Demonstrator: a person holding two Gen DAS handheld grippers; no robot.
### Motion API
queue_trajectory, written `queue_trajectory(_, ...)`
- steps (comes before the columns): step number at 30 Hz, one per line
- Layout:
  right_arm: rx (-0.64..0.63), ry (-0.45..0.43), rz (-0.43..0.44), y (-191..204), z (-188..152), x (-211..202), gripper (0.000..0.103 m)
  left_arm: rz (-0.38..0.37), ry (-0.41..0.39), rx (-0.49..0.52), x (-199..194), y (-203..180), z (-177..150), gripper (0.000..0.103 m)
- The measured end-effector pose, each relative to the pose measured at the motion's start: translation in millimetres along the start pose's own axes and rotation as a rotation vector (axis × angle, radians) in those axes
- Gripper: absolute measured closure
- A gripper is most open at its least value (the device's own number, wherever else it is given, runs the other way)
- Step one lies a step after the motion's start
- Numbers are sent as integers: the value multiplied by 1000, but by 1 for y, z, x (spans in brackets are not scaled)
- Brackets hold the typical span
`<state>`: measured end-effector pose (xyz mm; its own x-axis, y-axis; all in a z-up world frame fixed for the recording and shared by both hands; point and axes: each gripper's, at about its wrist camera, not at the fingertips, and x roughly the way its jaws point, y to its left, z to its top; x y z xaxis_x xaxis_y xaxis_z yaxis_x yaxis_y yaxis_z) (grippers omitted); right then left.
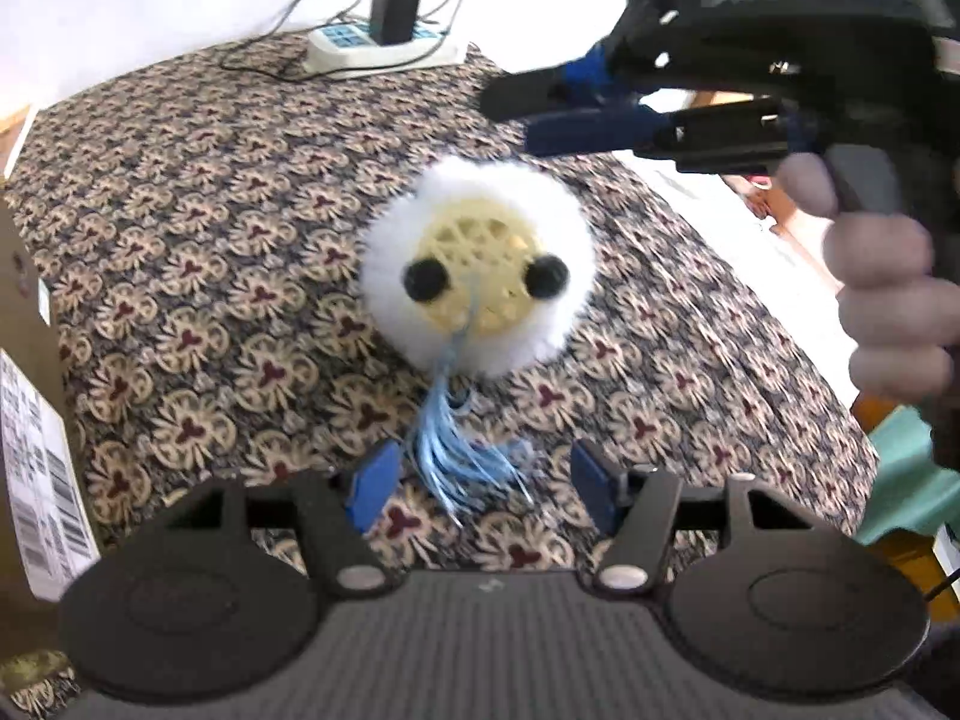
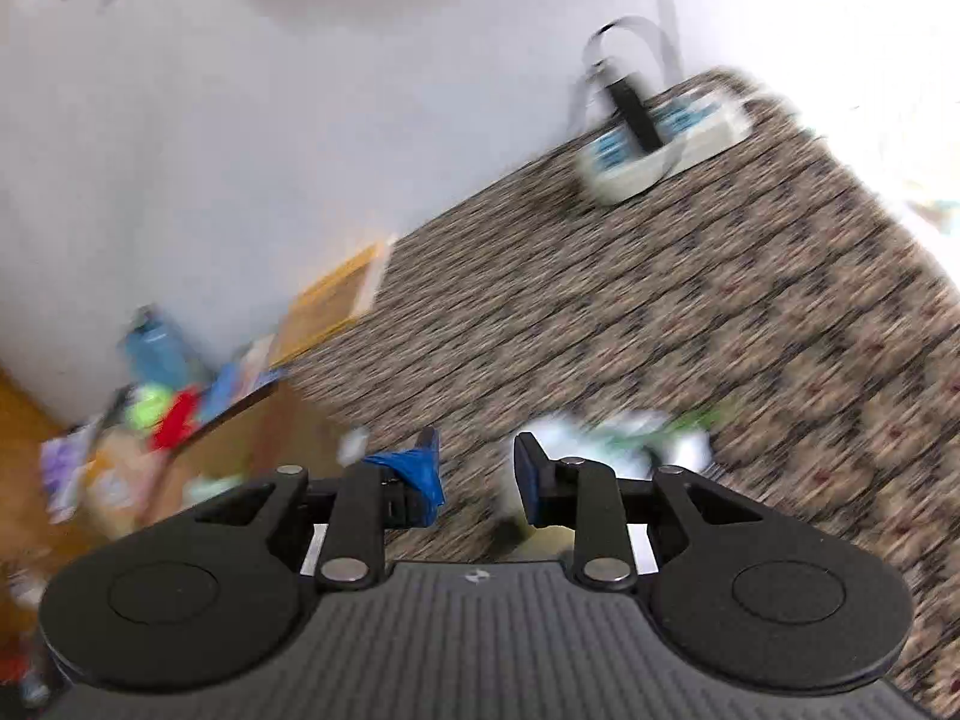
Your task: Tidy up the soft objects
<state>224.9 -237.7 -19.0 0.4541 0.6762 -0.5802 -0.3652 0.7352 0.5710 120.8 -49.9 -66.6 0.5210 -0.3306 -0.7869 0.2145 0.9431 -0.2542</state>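
Just ahead of the open, empty left gripper (image 1: pixel 480 489) jaws lies the fluffy toy (image 1: pixel 480 267)

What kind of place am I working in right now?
Most likely a room in a home: a patterned tablecloth covers the table, a power strip with a charger sits by the white wall, and a cardboard box holds household clutter.
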Motion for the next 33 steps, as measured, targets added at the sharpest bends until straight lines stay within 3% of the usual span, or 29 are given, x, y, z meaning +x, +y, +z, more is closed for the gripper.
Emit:
queue_trajectory(5,-2,17,-119,-17,8,34,91,8,21,-26,12,4,10,41)
queue_trajectory(8,61,76,-77,-27,7,43,92,4,14,-33,19,5,15,41)
queue_trajectory(12,-4,113,0,-11,-1,37,94,-9,23,-26,28,3,19,57)
queue_trajectory(19,-205,186,86,26,-37,22,95,-9,50,-4,31,3,6,57)
queue_trajectory(25,-126,231,131,23,-60,18,98,-20,48,39,15,-1,-15,57)
queue_trajectory(28,-69,271,117,19,-72,16,94,-10,46,63,2,-1,-29,48)
queue_trajectory(33,-69,296,87,12,-86,1,92,28,34,67,-16,8,-42,48)
